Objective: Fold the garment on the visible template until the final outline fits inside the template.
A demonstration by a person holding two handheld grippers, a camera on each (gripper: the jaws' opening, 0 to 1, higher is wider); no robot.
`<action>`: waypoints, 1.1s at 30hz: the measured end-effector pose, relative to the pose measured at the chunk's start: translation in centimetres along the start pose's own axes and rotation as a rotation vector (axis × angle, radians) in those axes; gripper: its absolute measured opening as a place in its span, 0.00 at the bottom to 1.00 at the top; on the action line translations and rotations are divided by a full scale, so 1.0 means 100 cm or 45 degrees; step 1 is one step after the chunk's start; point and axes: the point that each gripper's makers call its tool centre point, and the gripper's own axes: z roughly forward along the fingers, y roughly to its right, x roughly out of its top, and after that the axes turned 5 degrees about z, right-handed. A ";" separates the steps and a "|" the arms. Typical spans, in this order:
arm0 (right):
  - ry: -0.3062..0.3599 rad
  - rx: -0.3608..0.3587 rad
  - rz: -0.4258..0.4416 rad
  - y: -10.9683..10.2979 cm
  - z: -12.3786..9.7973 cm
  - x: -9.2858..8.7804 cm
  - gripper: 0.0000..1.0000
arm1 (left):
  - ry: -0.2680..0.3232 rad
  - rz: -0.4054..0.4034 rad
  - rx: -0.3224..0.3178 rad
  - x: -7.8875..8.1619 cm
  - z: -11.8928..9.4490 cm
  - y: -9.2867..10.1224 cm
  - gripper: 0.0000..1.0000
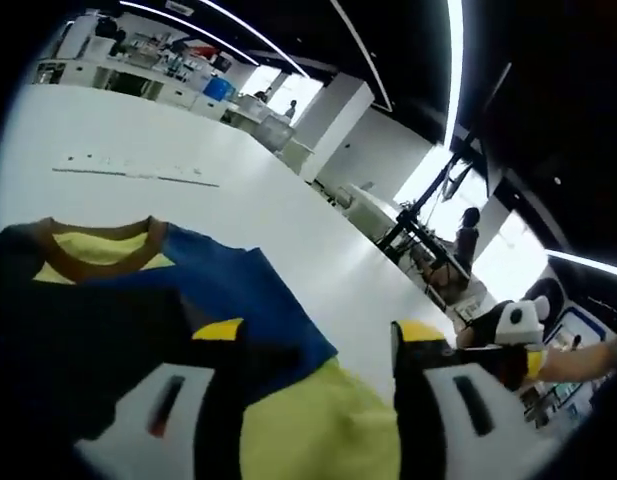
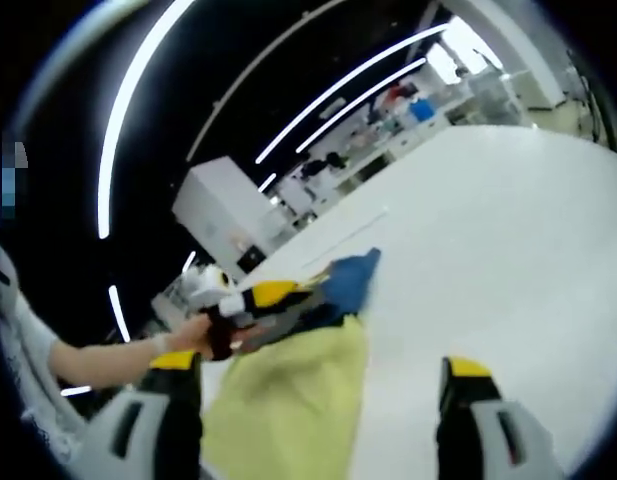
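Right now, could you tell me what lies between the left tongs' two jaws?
In the left gripper view, the garment's yellow-green sleeve lies between the open jaws of the left tongs, with bare white table just beyond.

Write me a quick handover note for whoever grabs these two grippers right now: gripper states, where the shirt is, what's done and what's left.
Left gripper: jaws apart, over the shirt's yellow-green part, holding nothing that I can see.
Right gripper: jaws apart, the yellow-green cloth lying between them; no grip visible.
Garment: blue and yellow-green shirt with a brown collar, lying on the white table; in the right gripper view it looks bunched, not flat.
Template: I cannot make out its outline. A faint line of marks lies on the table beyond the collar.
Done: no finished fold visible.
Left: fold the shirt until it fits the template.
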 end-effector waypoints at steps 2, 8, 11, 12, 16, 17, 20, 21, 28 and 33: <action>0.002 0.002 0.002 -0.001 0.000 0.000 1.00 | 0.009 0.007 -0.007 0.002 -0.001 0.002 0.64; 0.004 0.004 0.004 -0.001 0.000 0.000 1.00 | 0.008 0.046 0.004 0.007 -0.009 0.002 0.76; 0.003 0.004 0.002 -0.001 0.000 0.000 1.00 | -0.035 0.042 0.008 0.001 -0.014 -0.002 0.81; 0.003 0.003 0.006 -0.001 0.000 0.000 1.00 | -0.051 0.038 0.009 -0.002 -0.016 -0.002 0.82; 0.001 0.002 0.009 0.000 0.001 -0.002 1.00 | -0.087 0.044 0.017 -0.010 -0.021 -0.003 0.84; 0.000 0.004 0.011 0.000 0.001 -0.003 1.00 | -0.096 0.047 0.020 -0.012 -0.023 -0.004 0.83; -0.007 0.004 0.010 -0.001 0.002 -0.005 1.00 | -0.104 0.029 0.027 -0.016 -0.025 -0.006 0.83; -0.009 0.005 0.011 -0.001 0.002 -0.006 1.00 | -0.109 0.020 0.030 -0.017 -0.025 -0.007 0.83; -0.005 0.003 0.015 0.000 0.002 -0.004 1.00 | -0.117 -0.029 0.022 -0.026 -0.025 0.000 0.82; 0.003 -0.002 0.018 0.002 0.000 -0.002 1.00 | -0.091 -0.061 0.006 -0.022 -0.016 0.002 0.80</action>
